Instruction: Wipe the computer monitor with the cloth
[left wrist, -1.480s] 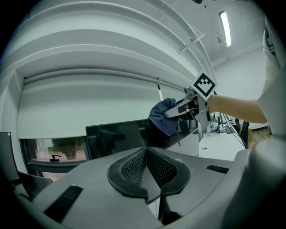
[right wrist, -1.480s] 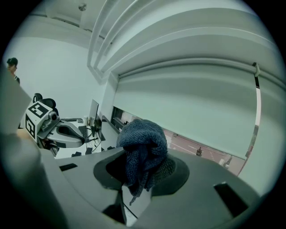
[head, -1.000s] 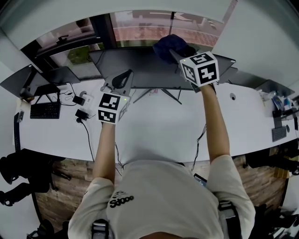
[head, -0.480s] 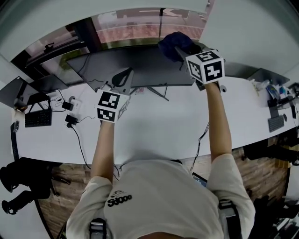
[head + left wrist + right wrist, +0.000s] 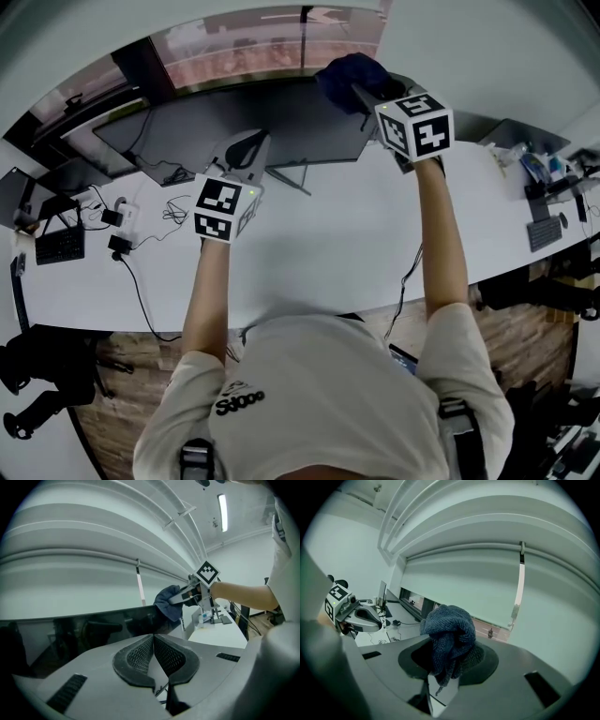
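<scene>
A wide dark monitor (image 5: 216, 127) stands along the back of the white desk (image 5: 319, 244). My right gripper (image 5: 364, 96) is shut on a bunched dark blue cloth (image 5: 349, 75), which sits at the monitor's upper right edge. In the right gripper view the cloth (image 5: 449, 637) bulges out between the jaws and hides the gripper (image 5: 449, 662) tips. My left gripper (image 5: 246, 150) hovers low in front of the screen, left of the stand, holding nothing. In the left gripper view its pads (image 5: 140, 656) meet, and the cloth (image 5: 168, 603) shows against the monitor (image 5: 84, 630) top edge.
The monitor's stand (image 5: 292, 176) rests on the desk between my arms. Cables and adapters (image 5: 120, 225) and a small keyboard (image 5: 58, 246) lie at the left. Another keyboard (image 5: 544, 230) and small items sit at the far right. A window (image 5: 262, 47) runs behind.
My right gripper has carried the cloth rightward along the monitor's top edge toward its right end. The head view has swung, shifting the desk leftward. The left gripper stays shut.
</scene>
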`<state>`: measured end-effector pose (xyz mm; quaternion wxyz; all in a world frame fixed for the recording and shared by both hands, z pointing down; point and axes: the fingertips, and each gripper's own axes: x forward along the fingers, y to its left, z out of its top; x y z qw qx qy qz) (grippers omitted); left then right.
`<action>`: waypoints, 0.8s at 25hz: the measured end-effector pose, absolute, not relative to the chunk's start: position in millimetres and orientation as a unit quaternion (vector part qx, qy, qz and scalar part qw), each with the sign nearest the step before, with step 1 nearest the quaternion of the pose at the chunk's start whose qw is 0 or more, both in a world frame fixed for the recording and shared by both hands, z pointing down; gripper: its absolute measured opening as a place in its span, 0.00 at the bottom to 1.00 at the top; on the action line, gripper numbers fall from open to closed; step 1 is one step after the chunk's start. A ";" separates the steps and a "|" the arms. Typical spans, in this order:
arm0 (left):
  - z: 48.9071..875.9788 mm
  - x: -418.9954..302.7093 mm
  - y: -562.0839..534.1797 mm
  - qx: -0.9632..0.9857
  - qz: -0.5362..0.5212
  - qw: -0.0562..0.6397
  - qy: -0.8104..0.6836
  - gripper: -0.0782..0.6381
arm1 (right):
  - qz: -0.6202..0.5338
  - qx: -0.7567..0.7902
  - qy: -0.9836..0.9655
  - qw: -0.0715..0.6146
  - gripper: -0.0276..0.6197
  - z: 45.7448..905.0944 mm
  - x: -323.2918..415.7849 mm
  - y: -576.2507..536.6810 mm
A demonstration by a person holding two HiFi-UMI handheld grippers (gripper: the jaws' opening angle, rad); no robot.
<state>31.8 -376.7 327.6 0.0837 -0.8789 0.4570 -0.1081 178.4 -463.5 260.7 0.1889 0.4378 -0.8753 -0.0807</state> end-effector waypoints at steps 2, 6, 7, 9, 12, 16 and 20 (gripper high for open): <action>331.6 42.8 -375.9 -0.880 -0.107 0.082 0.455 0.13 | -0.079 0.442 -0.873 0.188 0.18 260.9 194.2 -466.6; 338.8 56.2 -378.4 -0.877 -0.112 0.077 0.461 0.13 | -0.072 0.442 -0.877 0.176 0.18 260.9 219.5 -470.2; 339.8 59.0 -379.0 -0.876 -0.114 0.076 0.462 0.13 | -0.069 0.439 -0.879 0.172 0.18 260.5 224.1 -470.7; 340.8 65.8 -380.4 -0.876 -0.115 0.075 0.463 0.13 | -0.064 0.436 -0.883 0.162 0.18 259.8 232.9 -472.5; 341.6 74.8 -382.8 -0.876 -0.115 0.077 0.462 0.13 | -0.060 0.436 -0.885 0.150 0.18 259.0 246.5 -475.4; 346.9 85.3 -387.5 -0.876 -0.119 0.075 0.462 0.13 | -0.059 0.467 -0.871 0.139 0.18 258.3 281.4 -480.4; 352.2 100.0 -391.5 -0.878 -0.124 0.072 0.457 0.13 | -0.059 0.487 -0.860 0.142 0.18 261.8 312.5 -486.8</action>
